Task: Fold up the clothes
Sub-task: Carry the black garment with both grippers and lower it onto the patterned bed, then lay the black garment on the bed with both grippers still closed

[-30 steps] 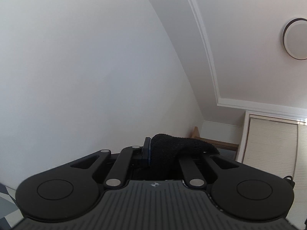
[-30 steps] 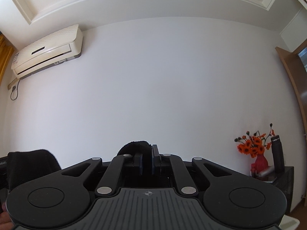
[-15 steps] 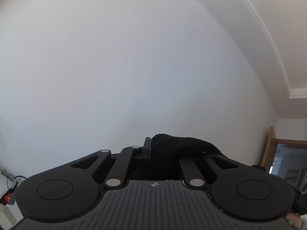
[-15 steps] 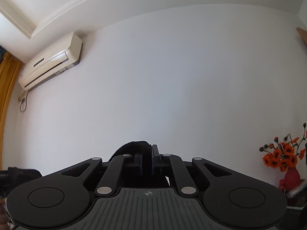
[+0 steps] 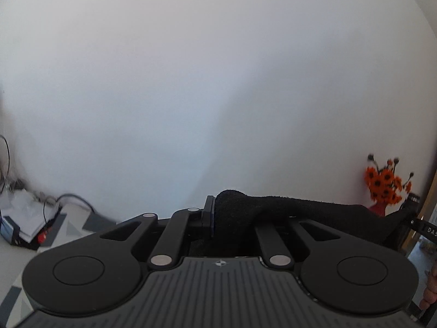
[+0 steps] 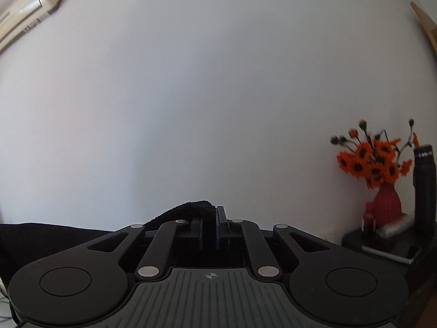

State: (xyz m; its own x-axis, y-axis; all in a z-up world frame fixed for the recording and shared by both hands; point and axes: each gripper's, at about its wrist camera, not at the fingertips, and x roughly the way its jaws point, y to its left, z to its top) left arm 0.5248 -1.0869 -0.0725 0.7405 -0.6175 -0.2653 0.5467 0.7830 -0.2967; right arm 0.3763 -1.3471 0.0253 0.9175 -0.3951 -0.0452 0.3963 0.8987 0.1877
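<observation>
A white wall (image 5: 191, 82) fills most of both wrist views, and no worktop or other laying surface is seen under the cloth in either one. Against that wall the black garment (image 5: 314, 213) is held up in the air as a band stretched between the two grippers. In the left wrist view it runs from the jaws out to the right and slightly downward, toward the vase of orange flowers (image 5: 383, 184). In the right wrist view the same garment (image 6: 49, 237) comes in from the left edge and rises to the jaws. Its long axis is therefore judged to lie crosswise, from one hand to the other, and not along either gripper's pointing line.

The left gripper (image 5: 215, 216) is clenched on one end of the cloth, whose bunched pile hides the right-hand finger. The right gripper (image 6: 209, 218) is likewise clenched, with a fold of the garment pinched at the tips and spilling over to the left. Neither hand is nearer to the garment than the other, since each holds an end.

The span appears fairly taut with a shallow sag. How much cloth hangs below the band cannot be told, as both gripper bodies block the lower view. The coming move is judged to depend on keeping the two held ends level and apart while the hanging part is lowered onto a surface, so that the crosswise edge lands straight.
</observation>
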